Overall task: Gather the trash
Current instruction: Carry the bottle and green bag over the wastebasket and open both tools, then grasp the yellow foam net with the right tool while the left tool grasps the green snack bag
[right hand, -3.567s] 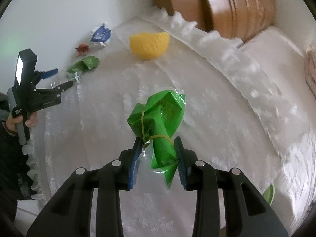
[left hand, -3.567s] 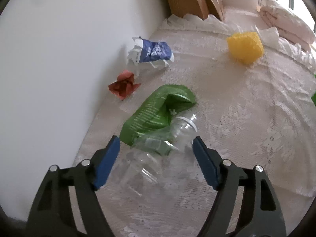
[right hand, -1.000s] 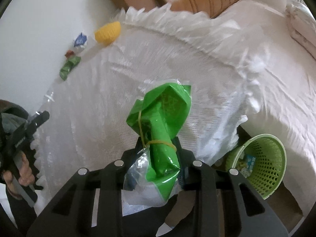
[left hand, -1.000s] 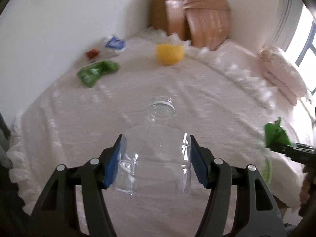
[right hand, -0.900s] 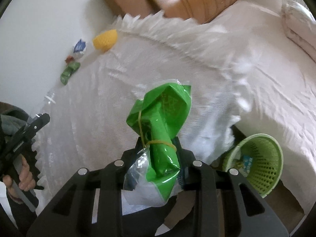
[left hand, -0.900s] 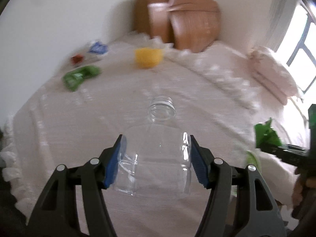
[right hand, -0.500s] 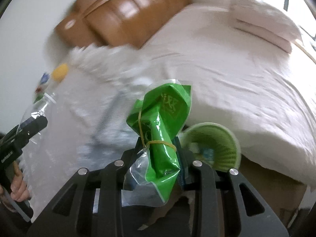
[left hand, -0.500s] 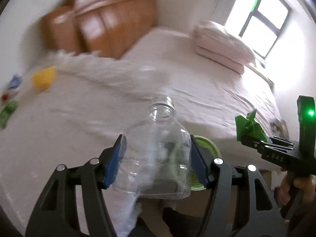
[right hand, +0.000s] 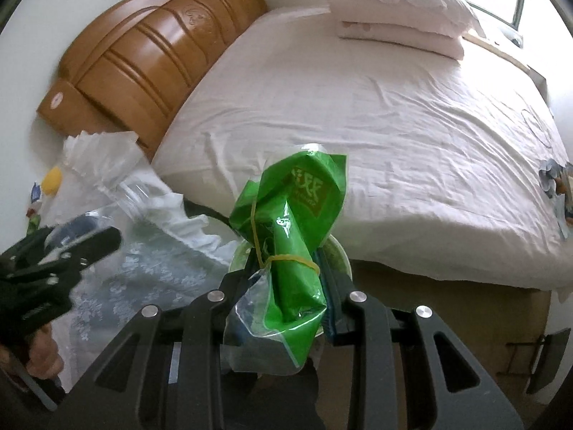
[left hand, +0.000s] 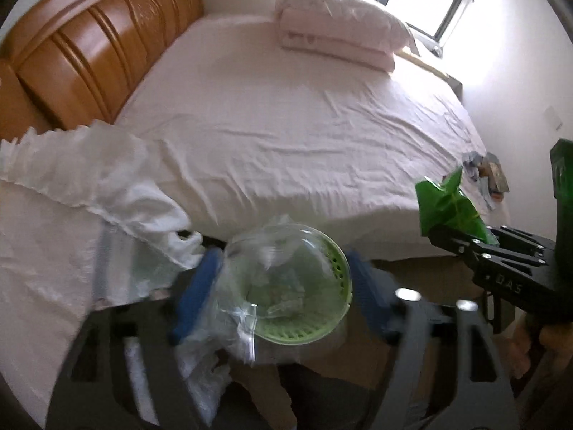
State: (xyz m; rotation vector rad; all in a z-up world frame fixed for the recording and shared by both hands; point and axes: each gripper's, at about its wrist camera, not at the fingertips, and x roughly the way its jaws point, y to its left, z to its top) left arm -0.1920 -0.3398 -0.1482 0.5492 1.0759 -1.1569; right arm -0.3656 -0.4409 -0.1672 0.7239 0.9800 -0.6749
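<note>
My left gripper (left hand: pixel 275 294) is shut on a clear plastic bottle (left hand: pixel 250 283), held directly above the green trash basket (left hand: pixel 322 322) on the floor beside the bed. The bottle also shows in the right wrist view (right hand: pixel 118 197), with the left gripper (right hand: pixel 71 247) at the left. My right gripper (right hand: pixel 286 294) is shut on a crumpled green plastic bag (right hand: pixel 293 222) bound with a yellow rubber band, held over the same basket (right hand: pixel 340 254). In the left wrist view the bag (left hand: pixel 447 208) sits to the right of the basket.
A large bed with white sheet (left hand: pixel 286 125), folded pillows (left hand: pixel 340 32) and a wooden headboard (left hand: pixel 89 43) fills the background. A lace-covered table (right hand: pixel 143 268) is at the left, with a yellow object (right hand: pixel 52 179) far back. Small items lie on the bed's right edge (left hand: pixel 483 172).
Both grippers have swung away from the lace-covered table to the green basket beside the bed. The bottle now hangs over the basket, and the green bag is closer to it.
</note>
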